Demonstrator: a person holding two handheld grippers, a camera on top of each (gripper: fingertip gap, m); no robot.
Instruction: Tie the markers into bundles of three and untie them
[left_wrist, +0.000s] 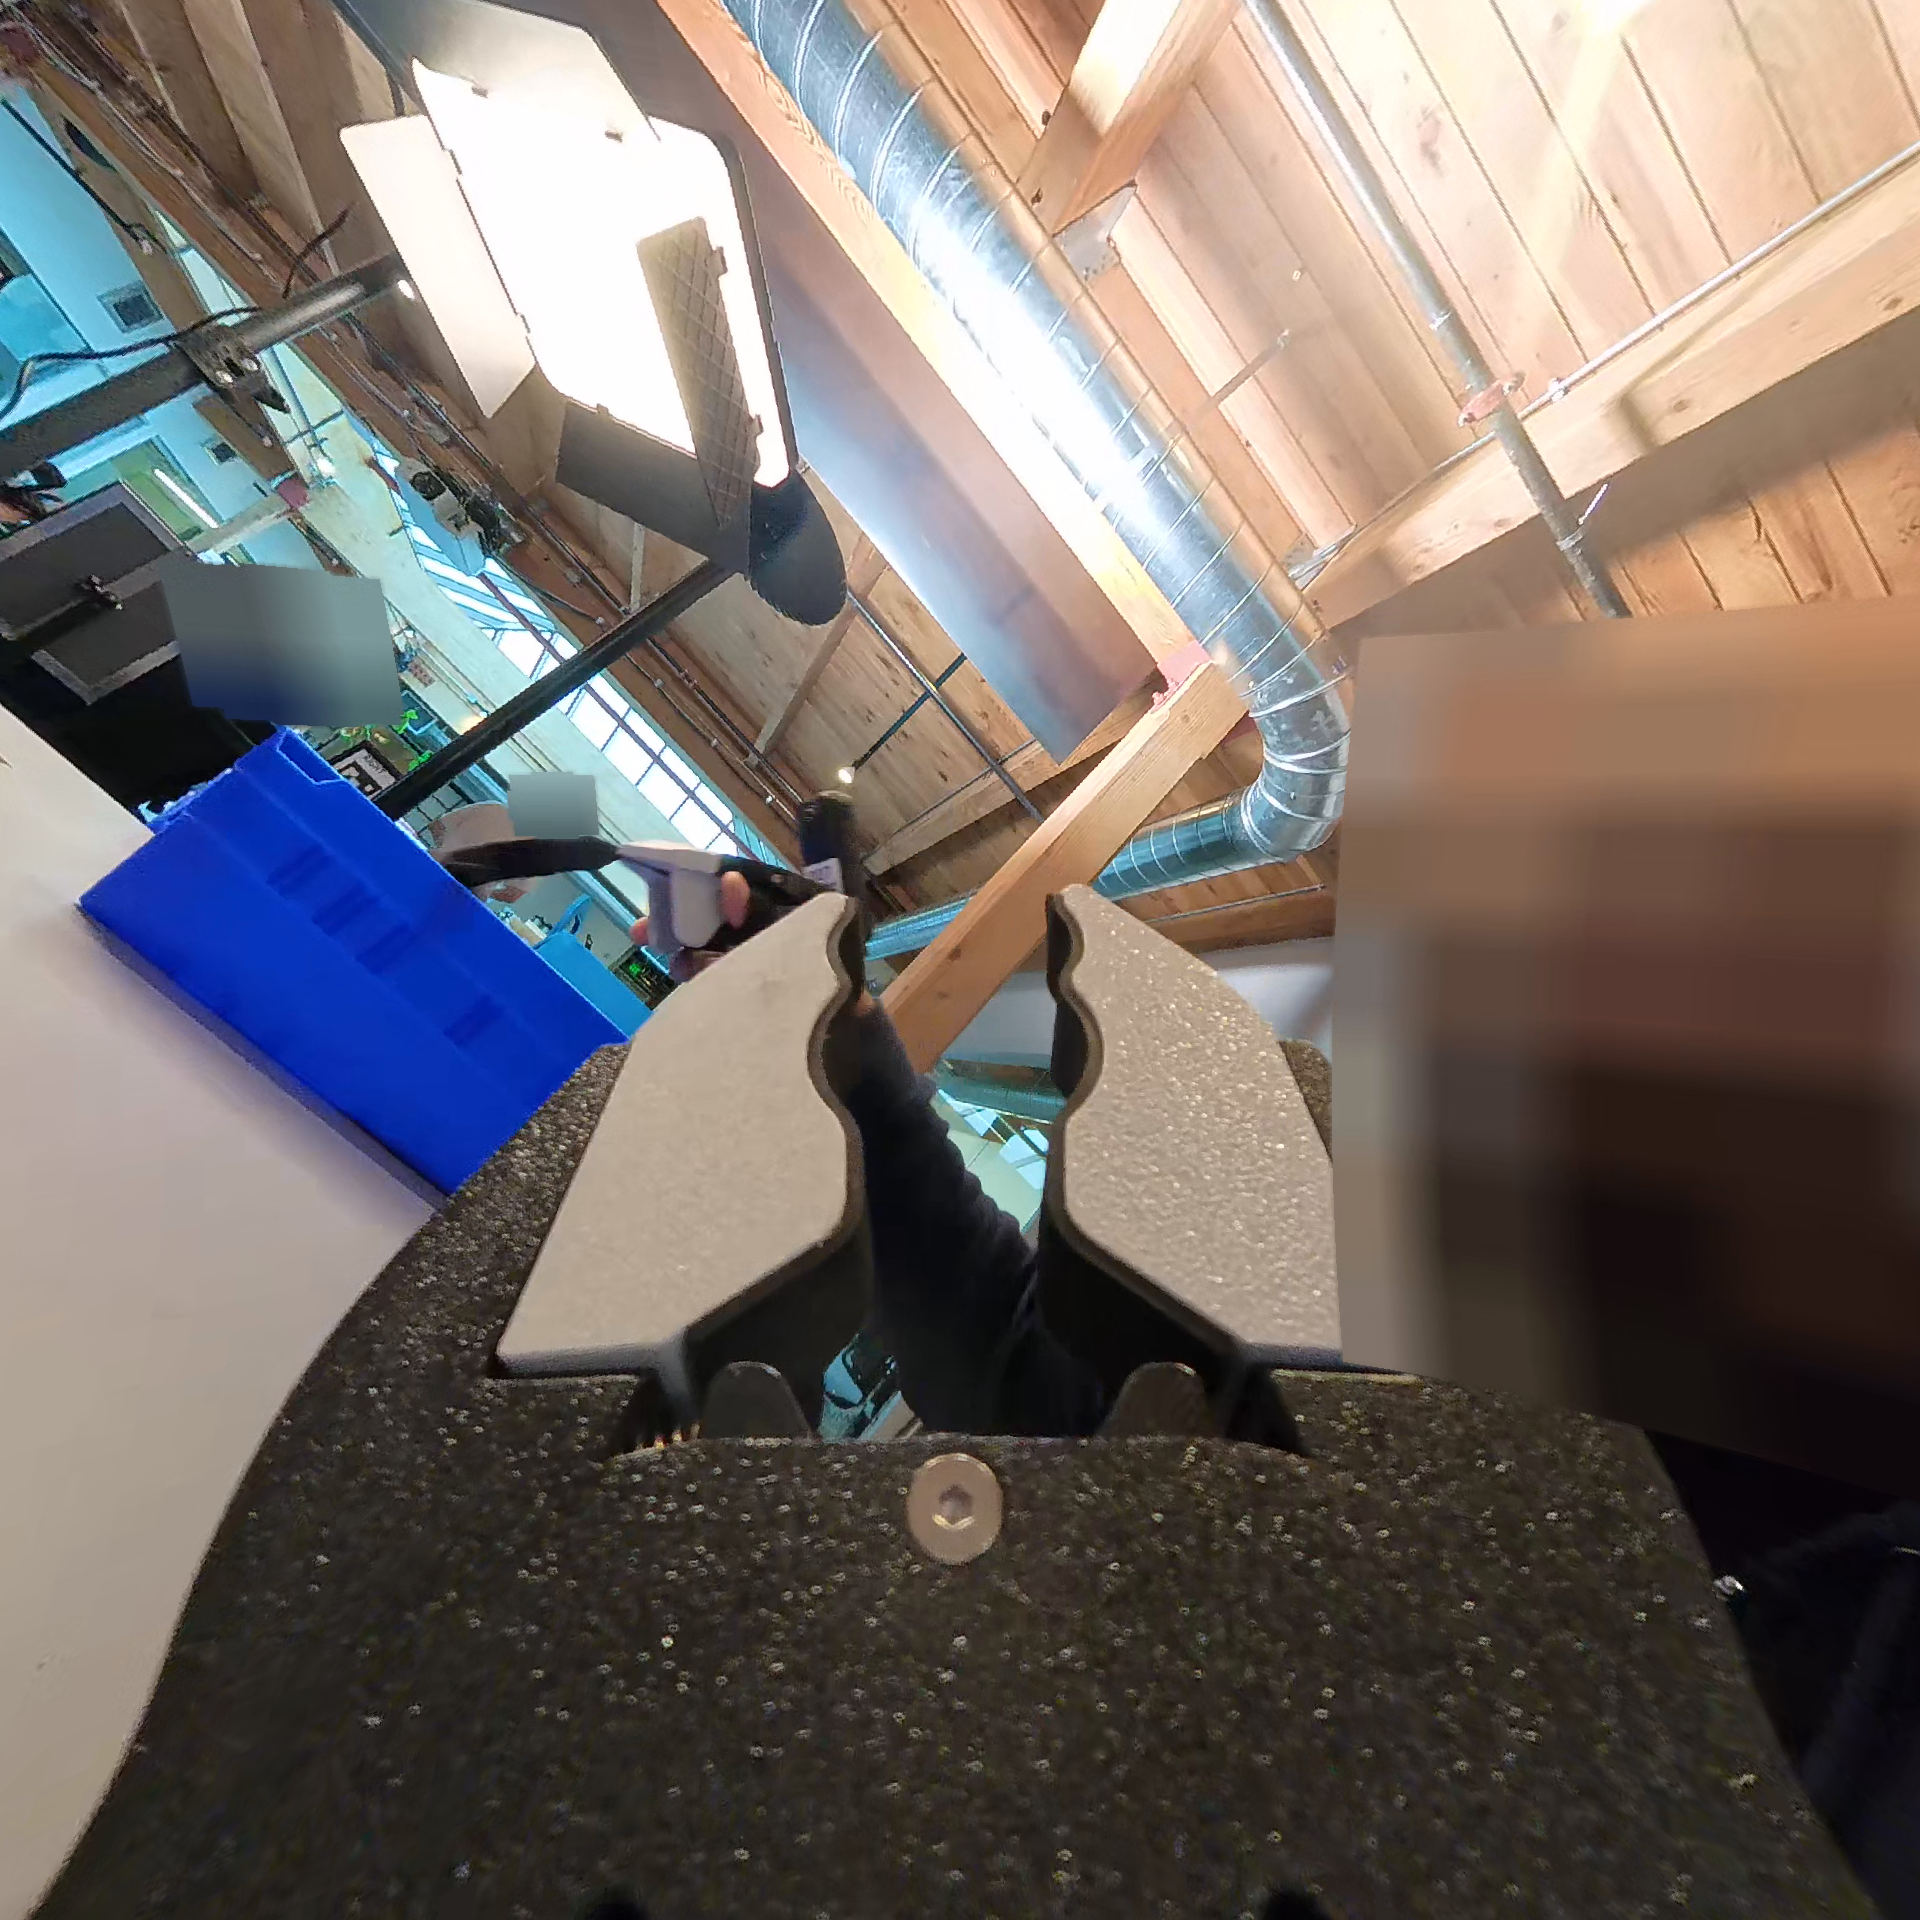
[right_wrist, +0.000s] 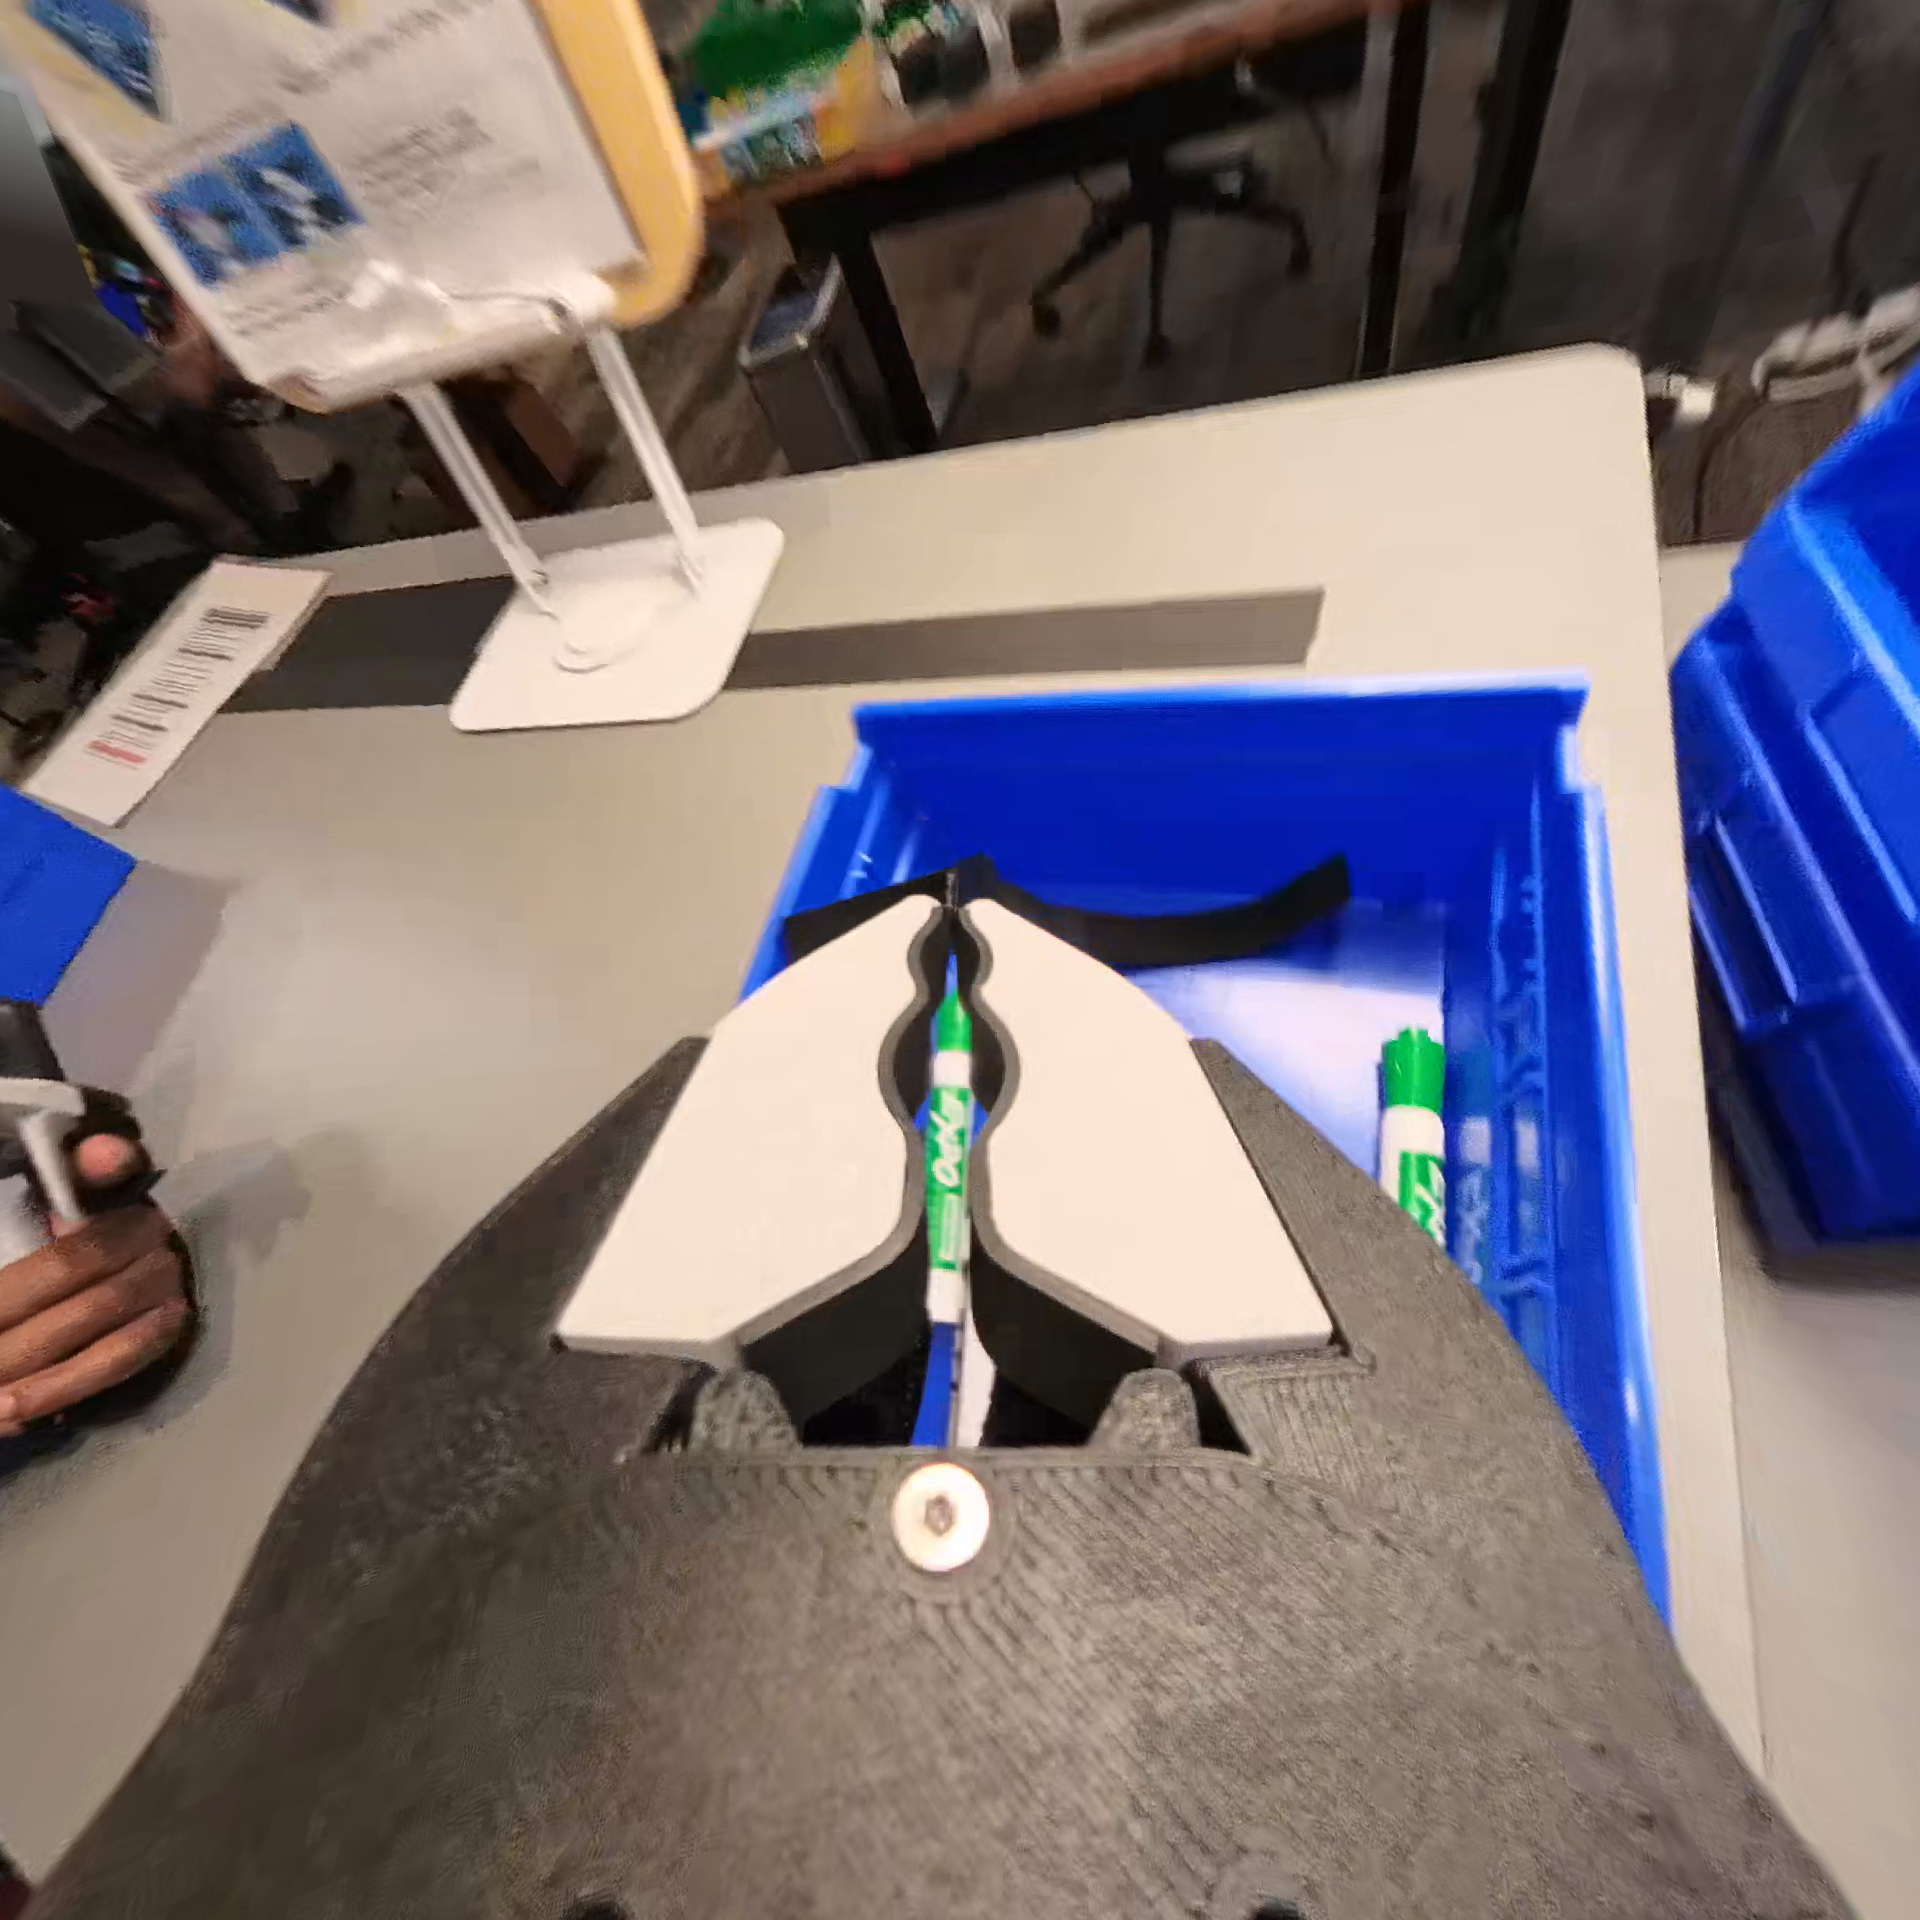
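1. Green-capped markers lie in a blue bin (right_wrist: 1195, 769) on the grey worktop (right_wrist: 468, 935); we see two of them.
2. One marker (right_wrist: 948, 1153) shows through the gap between the right hand-held gripper's (right_wrist: 951, 909) fingers. Its long axis runs near to far, and its green cap points to the far side.
3. Our second marker (right_wrist: 1411, 1122) lies along the bin's right wall, also lengthwise near to far, with its cap at the far end.
4. A black strap (right_wrist: 1174, 920) curves across the bin floor, beyond the markers.
5. We hold the right hand-held gripper over the bin with its fingers together at the tips. They appear to pinch the black strap, though we cannot tell for certain.
6. Our left hand-held gripper (left_wrist: 951, 914) is tilted up towards the wooden ceiling, its fingers apart and holding nothing.
7. In the right wrist view, a hand (right_wrist: 83, 1299) rests at the worktop's left edge.
8. A second blue bin (right_wrist: 1818, 935) stands to the right, and a white sign stand (right_wrist: 623, 634) sits at the far left on a dark strip (right_wrist: 1039, 623).
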